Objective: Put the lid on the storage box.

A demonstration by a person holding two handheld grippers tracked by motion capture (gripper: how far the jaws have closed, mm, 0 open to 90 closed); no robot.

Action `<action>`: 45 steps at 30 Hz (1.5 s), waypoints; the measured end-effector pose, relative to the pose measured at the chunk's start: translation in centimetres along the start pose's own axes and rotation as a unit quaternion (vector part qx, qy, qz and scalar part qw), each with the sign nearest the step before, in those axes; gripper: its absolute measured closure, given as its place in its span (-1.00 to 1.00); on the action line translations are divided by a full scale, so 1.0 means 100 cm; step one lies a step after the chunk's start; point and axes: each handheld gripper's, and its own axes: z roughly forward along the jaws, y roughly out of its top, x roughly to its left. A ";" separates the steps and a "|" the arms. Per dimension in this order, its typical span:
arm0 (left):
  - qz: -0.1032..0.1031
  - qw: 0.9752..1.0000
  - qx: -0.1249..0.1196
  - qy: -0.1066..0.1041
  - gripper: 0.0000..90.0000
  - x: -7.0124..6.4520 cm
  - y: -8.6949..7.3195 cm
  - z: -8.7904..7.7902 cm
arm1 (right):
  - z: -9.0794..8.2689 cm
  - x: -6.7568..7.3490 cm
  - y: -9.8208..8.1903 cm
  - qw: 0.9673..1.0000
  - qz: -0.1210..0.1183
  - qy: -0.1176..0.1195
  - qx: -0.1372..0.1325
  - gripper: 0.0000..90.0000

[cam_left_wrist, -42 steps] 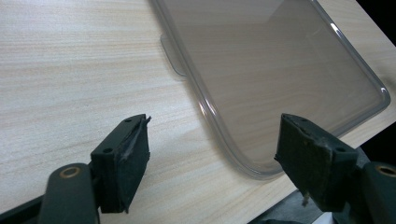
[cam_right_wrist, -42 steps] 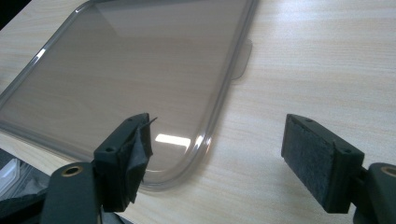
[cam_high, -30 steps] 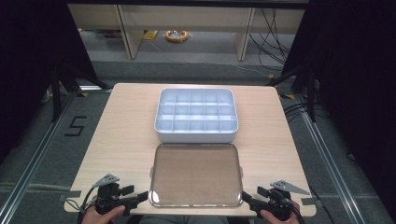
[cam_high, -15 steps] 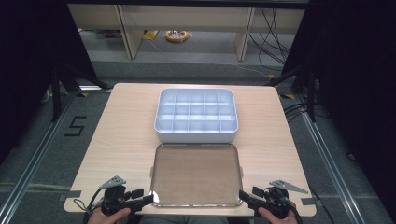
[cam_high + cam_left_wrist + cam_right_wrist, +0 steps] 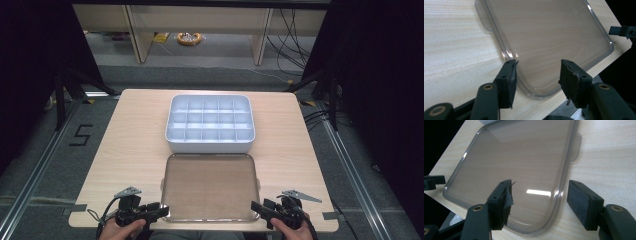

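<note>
A clear plastic lid (image 5: 210,186) lies flat on the wooden table (image 5: 135,150), in front of a white compartment box (image 5: 210,124). My left gripper (image 5: 159,212) is at the lid's near left corner. In the left gripper view the lid (image 5: 544,32) has that corner between the jaws of my left gripper (image 5: 537,77); they have just been closing, and the pads stand apart from it. My right gripper (image 5: 259,208) is at the near right corner. In the right gripper view the lid (image 5: 519,157) has its edge between the closing jaws of my right gripper (image 5: 539,202), with gaps at both pads.
The table's front edge (image 5: 200,227) runs just below both hands. The box's compartments look empty. Each gripper's tip appears in the other's view, the right one's tip (image 5: 624,31) and the left one's tip (image 5: 432,182). Dark floor and cables surround the table.
Both pairs of jaws have narrowed around the lid's near corners. The hands have stayed about where they were, and the lid has not moved.
</note>
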 end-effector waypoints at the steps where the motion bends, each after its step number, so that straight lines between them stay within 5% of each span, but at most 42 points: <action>1: 0.005 1.000 0.002 0.003 0.06 0.000 0.001 0.001 | 0.000 0.000 0.000 1.000 0.000 0.000 0.000 -0.15; 2: 0.003 1.000 0.004 0.004 0.06 0.000 0.002 0.003 | 0.001 0.003 -0.001 1.000 0.025 0.008 0.001 -0.14; 4: 0.004 1.000 0.003 0.011 0.03 0.000 0.005 0.007 | 0.006 0.001 0.001 1.000 0.014 0.010 0.009 -0.14; 6: 0.007 1.000 0.002 0.014 0.05 0.001 0.006 0.008 | 0.009 0.006 0.000 0.999 0.046 0.005 0.022 -0.18; 10: -0.005 1.000 0.004 0.024 -0.02 0.003 0.006 0.010 | 0.012 0.006 0.000 0.999 0.042 0.001 0.013 -0.20; 16: -0.006 1.000 0.006 0.022 0.03 0.003 0.005 0.011 | 0.011 0.004 0.000 0.994 0.110 0.020 0.005 -0.23; 22: 0.002 1.000 0.009 0.028 0.05 0.004 0.004 0.010 | 0.010 -0.003 -0.003 0.989 0.140 0.048 -0.010 -0.09; 23: 0.021 1.000 -0.004 0.009 0.06 0.006 0.005 0.012 | 0.008 -0.004 -0.003 0.987 0.151 0.057 0.000 -0.01; 24: -0.001 1.000 0.006 0.025 0.07 0.003 0.004 0.010 | 0.009 -0.006 -0.005 0.987 0.145 0.063 -0.001 0.10; 25: 0.005 1.000 0.008 0.026 0.06 0.003 0.004 0.010 | 0.009 -0.006 -0.005 0.990 0.132 0.050 0.000 0.18; 27: 0.006 1.000 0.008 0.028 0.05 0.003 0.004 0.010 | 0.008 -0.004 -0.005 0.988 0.146 0.057 -0.001 0.22; 29: 0.012 1.000 0.010 0.027 0.03 0.003 0.004 0.009 | 0.006 -0.010 -0.006 0.992 0.109 0.055 -0.013 0.37; 30: 0.012 1.000 0.011 0.027 0.02 0.004 0.004 0.008 | 0.002 -0.007 -0.006 0.989 0.129 0.069 0.002 0.41; 32: 0.011 1.000 0.010 0.026 0.02 0.005 0.004 0.008 | 0.003 -0.008 -0.007 0.991 0.114 0.065 -0.010 0.46; 39: 0.021 0.999 0.013 0.023 -0.09 0.005 0.004 0.007 | -0.005 -0.006 -0.008 0.996 0.037 0.073 -0.019 0.52; 43: 0.023 0.999 0.015 0.018 -0.22 0.006 0.005 0.007 | -0.015 0.005 -0.005 0.995 0.005 0.090 -0.035 0.51; 45: 0.019 1.000 0.015 0.016 -0.28 0.007 0.007 0.007 | -0.017 0.006 -0.003 0.994 -0.035 0.089 -0.046 0.51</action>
